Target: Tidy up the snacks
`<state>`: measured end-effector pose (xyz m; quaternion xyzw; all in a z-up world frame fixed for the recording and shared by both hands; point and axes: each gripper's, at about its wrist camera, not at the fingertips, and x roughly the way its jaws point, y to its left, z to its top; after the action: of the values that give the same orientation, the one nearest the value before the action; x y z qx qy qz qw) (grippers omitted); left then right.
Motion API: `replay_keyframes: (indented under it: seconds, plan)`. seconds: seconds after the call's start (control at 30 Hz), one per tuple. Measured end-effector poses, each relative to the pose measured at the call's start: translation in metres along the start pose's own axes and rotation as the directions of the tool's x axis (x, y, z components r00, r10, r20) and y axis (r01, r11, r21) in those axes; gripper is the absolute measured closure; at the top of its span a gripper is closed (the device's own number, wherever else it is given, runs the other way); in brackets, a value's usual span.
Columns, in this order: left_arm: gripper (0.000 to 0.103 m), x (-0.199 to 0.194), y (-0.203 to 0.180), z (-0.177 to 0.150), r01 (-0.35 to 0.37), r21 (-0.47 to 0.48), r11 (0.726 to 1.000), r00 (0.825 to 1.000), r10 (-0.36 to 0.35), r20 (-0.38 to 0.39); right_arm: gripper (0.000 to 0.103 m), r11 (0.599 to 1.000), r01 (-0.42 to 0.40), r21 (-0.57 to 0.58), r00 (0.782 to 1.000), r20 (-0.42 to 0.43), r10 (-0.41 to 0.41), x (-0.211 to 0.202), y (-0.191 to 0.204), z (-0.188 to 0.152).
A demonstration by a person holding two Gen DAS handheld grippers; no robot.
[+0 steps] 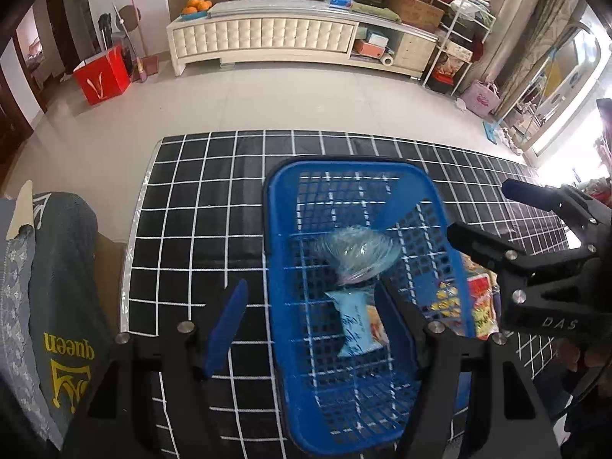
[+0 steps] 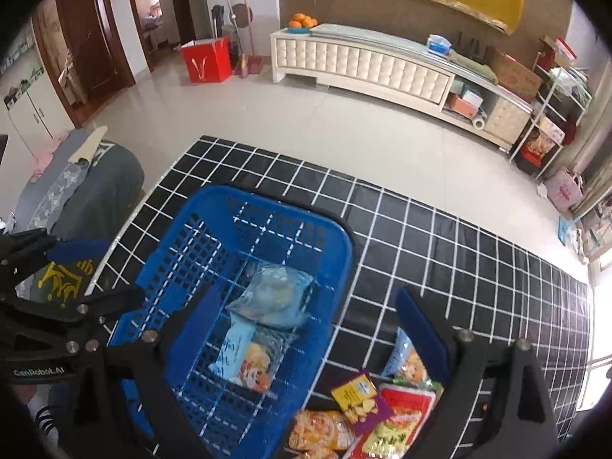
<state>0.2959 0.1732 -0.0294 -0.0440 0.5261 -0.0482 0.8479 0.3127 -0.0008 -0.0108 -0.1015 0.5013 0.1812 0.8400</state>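
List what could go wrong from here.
1. The clear bag lies loosely on the blue packet in the basket; more snacks dropped in may crush it.
2. The snack pile overlaps itself beside the basket, so the open right gripper could catch two packs at once.

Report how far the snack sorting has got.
Done: two packets lie in the blue basket, a clear bag and a light blue packet. In hand: nothing; the left gripper and right gripper are both open. Left: the packets on the checked cloth beside the basket, including the purple packet and red packet.
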Motion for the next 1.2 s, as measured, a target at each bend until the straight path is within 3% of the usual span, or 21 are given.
replay_keyframes:
  seconds: [0.33, 0.63, 0.87, 1.2]
  plan:
    - [0.036, -0.043, -0.053, -0.015, 0.016, 0.044, 0.999, 0.999, -0.018, 0.042, 0.007, 0.998, 0.006, 0.064, 0.999, 0.054, -0.01, -0.057, -0.032, -0.036]
    - [0.036, -0.053, -0.122, -0.032, 0.021, 0.138, 0.99, 0.998, -0.028, 0.052, 0.007, 0.989, 0.019, 0.145, 0.999, 0.047, -0.026, -0.085, -0.076, -0.081]
    - [0.036, -0.039, -0.177, -0.049, 0.059, 0.196, 0.979, 0.997, -0.069, 0.044, 0.007, 0.975, 0.034, 0.221, 0.999, 0.003, -0.035, -0.089, -0.118, -0.127]
    - [0.036, 0.017, -0.241, -0.084, 0.104, 0.234, 0.967, 0.993, -0.088, -0.077, 0.007, 0.95, 0.068, 0.303, 0.997, -0.059, -0.052, -0.081, -0.174, -0.189]
